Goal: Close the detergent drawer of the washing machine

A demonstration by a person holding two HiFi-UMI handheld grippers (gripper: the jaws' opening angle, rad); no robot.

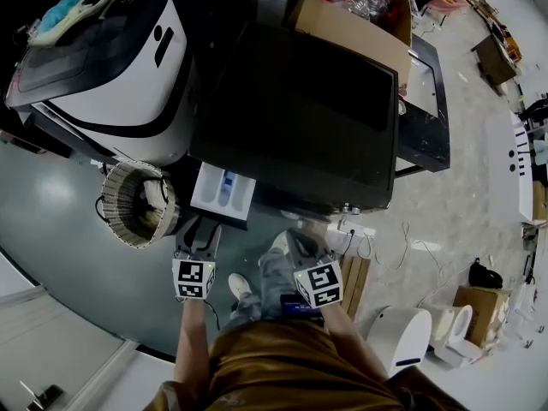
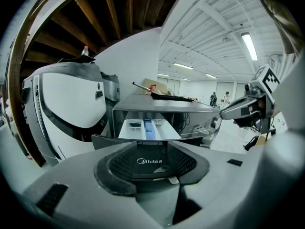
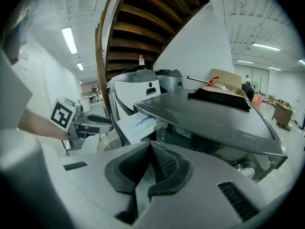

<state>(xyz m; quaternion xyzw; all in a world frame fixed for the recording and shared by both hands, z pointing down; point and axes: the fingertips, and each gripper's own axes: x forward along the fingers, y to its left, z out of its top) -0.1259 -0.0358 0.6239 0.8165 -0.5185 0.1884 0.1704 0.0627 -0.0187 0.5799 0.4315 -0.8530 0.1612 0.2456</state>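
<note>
The washing machine [image 1: 300, 114] has a dark flat top. Its white detergent drawer [image 1: 221, 190] with a blue insert stands pulled out from the front left. My left gripper [image 1: 199, 240] is open just in front of the drawer. In the left gripper view the drawer's dark front panel [image 2: 150, 161] fills the gap between the left gripper's [image 2: 152, 148] pads, and whether it touches is unclear. My right gripper [image 1: 300, 248] hangs shut and empty to the right, before the machine's front. The right gripper view shows its pads [image 3: 164, 163] pressed together, with the drawer [image 3: 138, 124] off to the left.
A white and black appliance [image 1: 111, 58] stands left of the washer, with a round ribbed drum [image 1: 137, 204] below it. A cardboard box [image 1: 360, 20] sits on the washer's back. White appliances [image 1: 411, 336] stand at lower right. The person's shoe [image 1: 242, 288] is on the floor.
</note>
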